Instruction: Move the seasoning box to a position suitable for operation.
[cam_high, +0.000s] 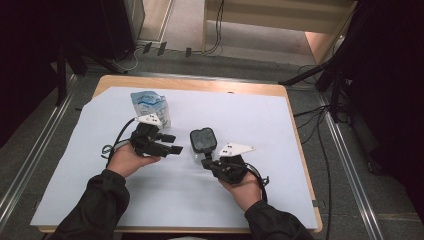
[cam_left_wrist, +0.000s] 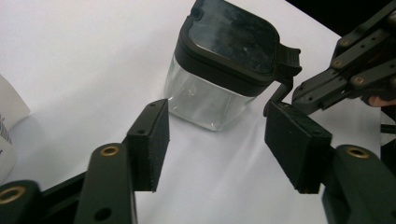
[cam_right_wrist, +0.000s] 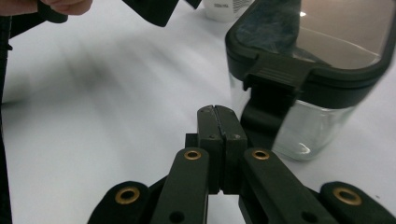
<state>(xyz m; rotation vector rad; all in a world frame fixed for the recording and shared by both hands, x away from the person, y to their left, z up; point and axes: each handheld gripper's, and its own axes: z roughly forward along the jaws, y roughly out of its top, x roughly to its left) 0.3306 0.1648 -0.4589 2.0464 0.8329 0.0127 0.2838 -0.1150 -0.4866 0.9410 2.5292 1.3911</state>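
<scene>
A clear square glass jar with a black latched lid (cam_high: 202, 142) is being seen standing upright just right of centre on the white paper sheet (cam_high: 280, 165) that is covering the wooden counter (cam_high: 200, 84). The left hand-held gripper (cam_high: 172, 144) is being held at the jar's nine o'clock, its jaws standing well apart with nothing between them; in the left gripper view the pads (cam_left_wrist: 156, 144) are being kept clear of the glass, the jar (cam_left_wrist: 224, 65) sitting beyond them. The right hand-held gripper (cam_high: 206, 161) is being held at the jar's six o'clock, jaws pressed flat together on nothing (cam_right_wrist: 219, 128), the tips lying just beside the lid's hanging black latch (cam_right_wrist: 273, 88); whether they are touching it cannot be told. A white and blue soft pouch (cam_high: 150, 107) is being seen standing at the jar's ten o'clock, well apart from it, behind the left hand (cam_high: 131, 160).
</scene>
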